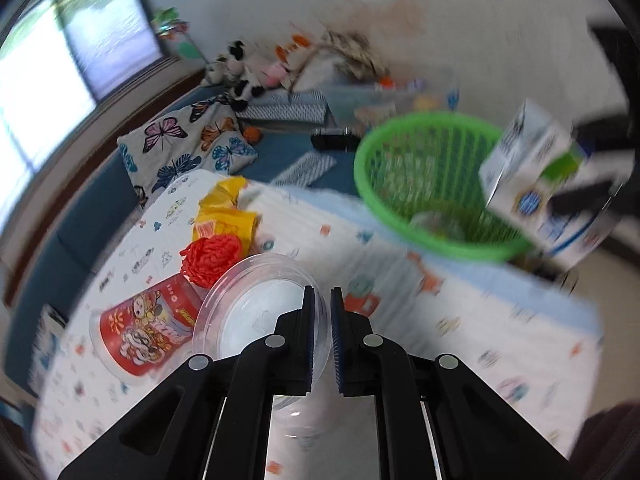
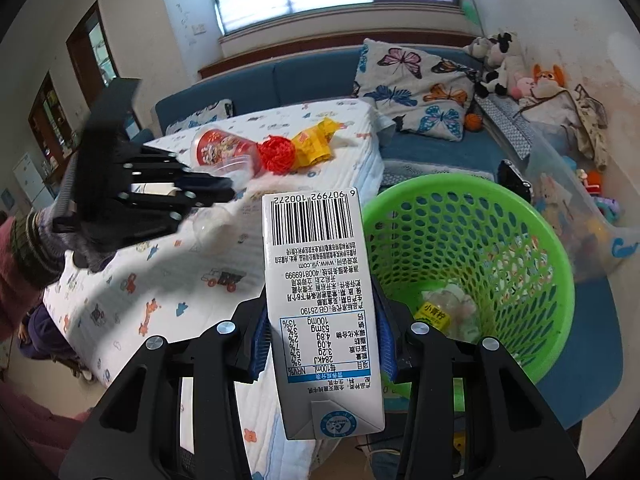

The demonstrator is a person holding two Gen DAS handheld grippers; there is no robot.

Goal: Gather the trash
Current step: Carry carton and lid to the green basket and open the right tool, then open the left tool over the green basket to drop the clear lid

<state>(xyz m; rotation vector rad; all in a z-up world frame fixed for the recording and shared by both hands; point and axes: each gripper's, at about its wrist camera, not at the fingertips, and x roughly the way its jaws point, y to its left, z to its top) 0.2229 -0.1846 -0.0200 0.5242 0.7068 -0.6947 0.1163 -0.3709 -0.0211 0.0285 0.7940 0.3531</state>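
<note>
My left gripper (image 1: 323, 300) is shut on the rim of a clear plastic cup (image 1: 256, 312), which is tilted over the quilt-covered table (image 1: 440, 320). The right wrist view shows that gripper (image 2: 229, 191) at the left with the cup (image 2: 236, 168). My right gripper (image 2: 323, 320) is shut on a white milk carton (image 2: 320, 280), held beside the rim of the green basket (image 2: 468, 240). In the left wrist view the carton (image 1: 536, 184) hangs at the basket's (image 1: 432, 184) right edge. On the table lie a red noodle tub (image 1: 148, 328), a red mesh net (image 1: 212, 258) and a yellow wrapper (image 1: 226, 212).
Some clear and yellow-labelled trash (image 2: 434, 312) lies in the basket's bottom. Behind the table stand a blue sofa (image 2: 280, 76), a butterfly pillow (image 2: 412, 84) and plush toys (image 2: 504, 64). A clear storage bin (image 2: 568, 184) stands right of the basket. A person's sleeve (image 2: 24, 256) is at the left.
</note>
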